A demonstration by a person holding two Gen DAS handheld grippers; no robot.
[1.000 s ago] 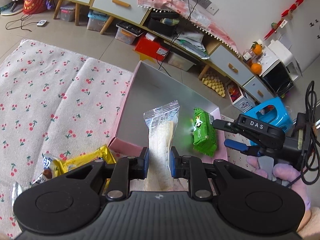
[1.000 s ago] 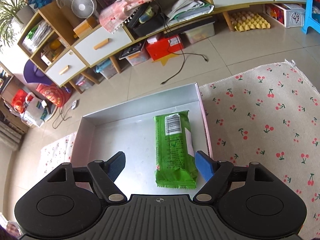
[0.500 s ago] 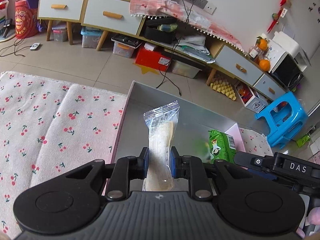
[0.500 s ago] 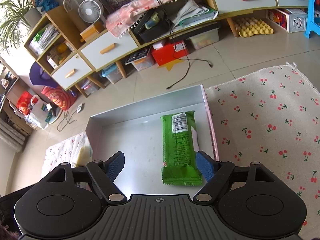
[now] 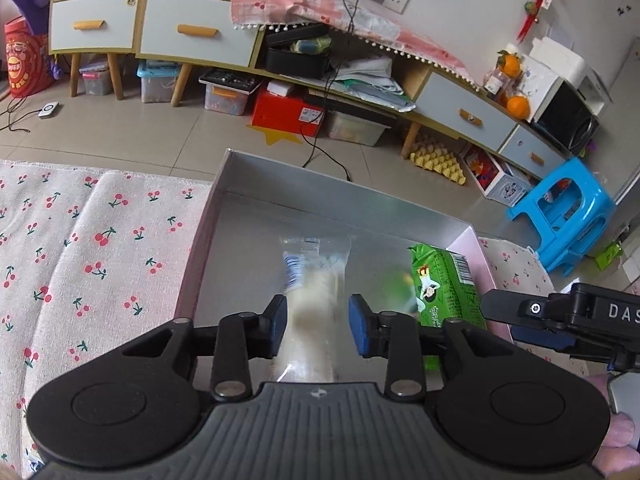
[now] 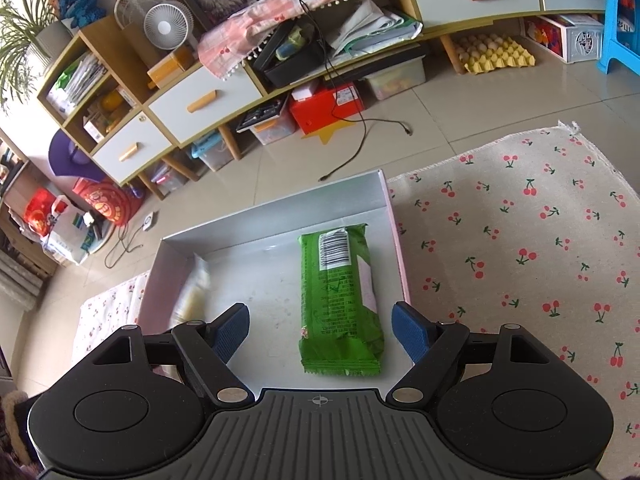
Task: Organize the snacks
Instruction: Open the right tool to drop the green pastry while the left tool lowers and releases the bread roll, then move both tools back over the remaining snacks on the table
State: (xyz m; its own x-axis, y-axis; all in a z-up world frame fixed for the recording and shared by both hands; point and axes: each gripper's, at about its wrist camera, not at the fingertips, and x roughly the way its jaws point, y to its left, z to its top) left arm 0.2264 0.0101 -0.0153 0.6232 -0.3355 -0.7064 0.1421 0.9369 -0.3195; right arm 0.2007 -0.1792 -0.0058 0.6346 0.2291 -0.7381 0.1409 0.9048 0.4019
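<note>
My left claw is released: its blue pads stand apart on either side of the clear snack packet, with a gap showing at each pad. The packet is smeared with motion blur in the left wrist view, so I cannot tell for sure whether it lies flat on the box floor or is just above it — it sits inside the silver box, toward the left wall. From the right wrist view the same packet shows as a pale, blurry shape close to that left wall.

My right claw is wide open too, its blue pads straddling the near end of the green snack packet without touching it. That green packet lies flat in the box, lengthwise, barcode up, near the pink right wall; in the left wrist view it is just right of the clear one, the two apart.

The box rests on a cherry-print cloth — the cloth spreads on both sides of it.
</note>
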